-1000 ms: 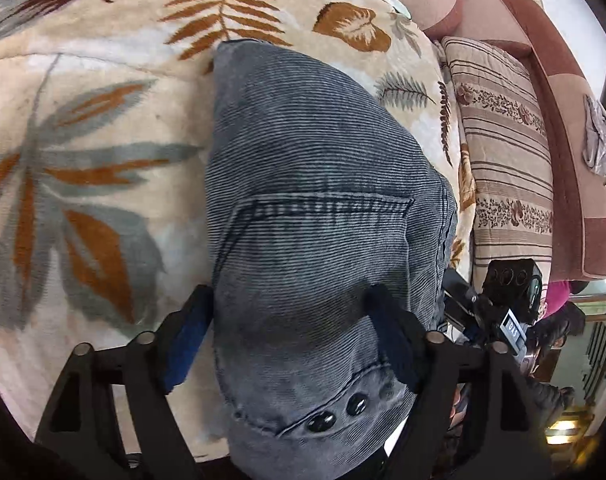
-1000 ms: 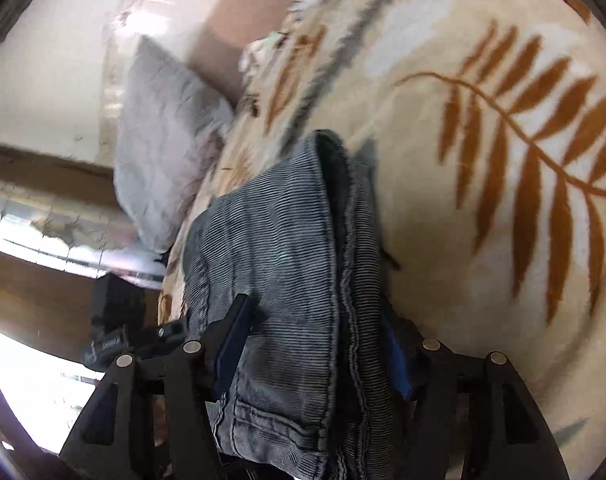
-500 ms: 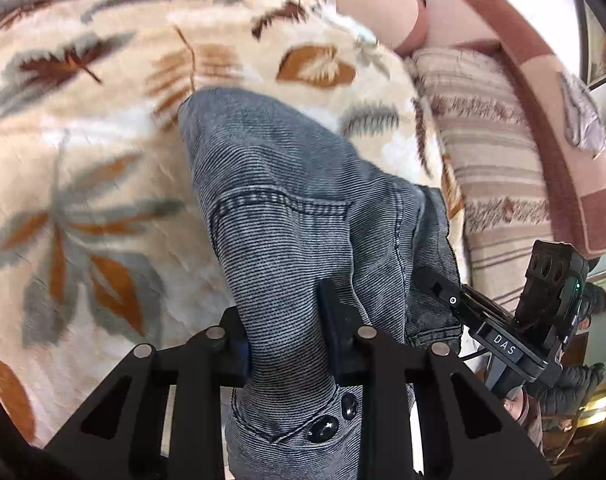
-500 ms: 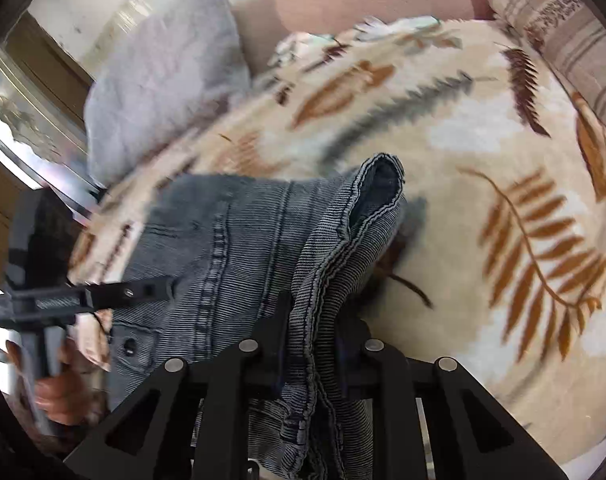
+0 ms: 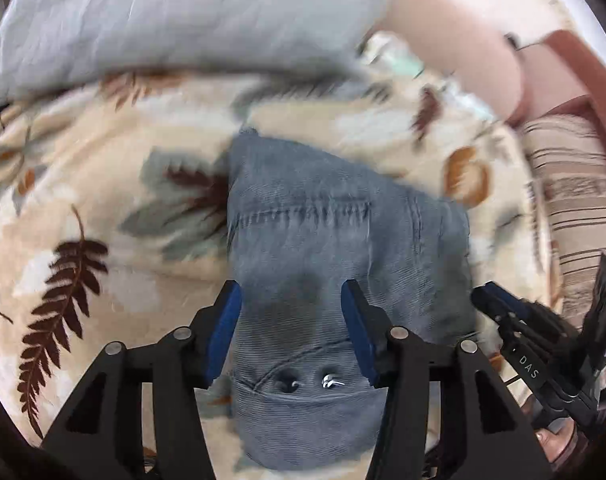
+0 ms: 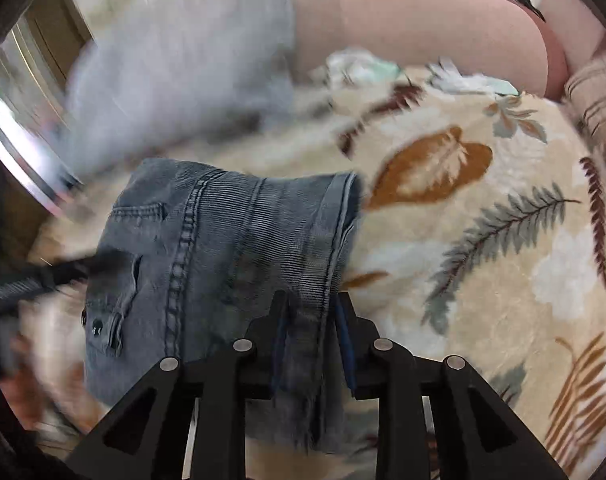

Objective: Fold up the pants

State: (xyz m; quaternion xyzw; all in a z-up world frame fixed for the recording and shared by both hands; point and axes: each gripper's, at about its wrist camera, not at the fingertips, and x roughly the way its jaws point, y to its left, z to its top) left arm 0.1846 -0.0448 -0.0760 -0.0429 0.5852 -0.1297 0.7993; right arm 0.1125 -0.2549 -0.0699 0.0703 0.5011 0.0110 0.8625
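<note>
Folded grey ribbed-denim pants (image 5: 343, 240) lie on a plush leaf-print blanket (image 5: 83, 280). The left gripper (image 5: 291, 320) straddles the waistband, jaws opening, pads apart from the cloth. The right gripper (image 6: 311, 340) is opening around the bunched hem. A grey pillow (image 5: 163, 20) lies beyond.

Folded pants (image 5: 335, 240) of grey-blue ribbed denim, matt, with raised stitched seams and small shiny metal buttons (image 5: 331, 381) at the waistband. They rest on a plush, fuzzy cream blanket (image 6: 483, 272) printed with leaves. A pale grey pillow (image 5: 175, 20) of crinkled woven cloth. Left gripper (image 5: 291, 328) in matt black plastic with blue rubbery pads (image 5: 225, 324) and dull metal pins (image 5: 398, 333)
</note>
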